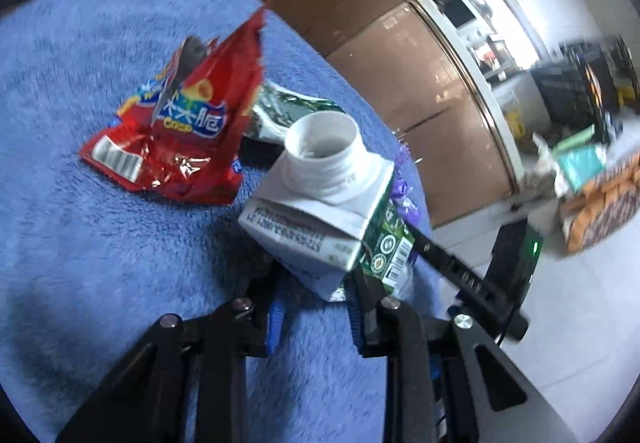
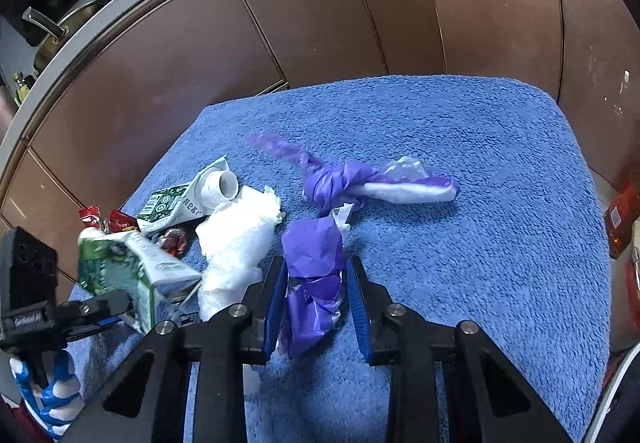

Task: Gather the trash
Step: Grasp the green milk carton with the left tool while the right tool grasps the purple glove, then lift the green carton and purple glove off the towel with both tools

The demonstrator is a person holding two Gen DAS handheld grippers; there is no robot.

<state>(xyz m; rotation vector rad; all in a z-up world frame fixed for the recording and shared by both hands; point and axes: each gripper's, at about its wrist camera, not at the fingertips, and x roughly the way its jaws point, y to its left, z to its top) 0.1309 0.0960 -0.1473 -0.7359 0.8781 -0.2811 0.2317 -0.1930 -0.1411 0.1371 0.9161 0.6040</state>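
The left claw (image 1: 314, 307) is clenched on a green-and-white milk carton (image 1: 320, 211), held tilted with its spout open. The right claw (image 2: 316, 299) has a crumpled purple plastic bag (image 2: 314, 275) between its blue pads, but a firm grip cannot be told. The carton could slip or drip, because only its low corner is pinched. The bag could tear free. Both claws are near each other at the near left edge of the blue towel (image 2: 480, 203); free room is seen at the right.
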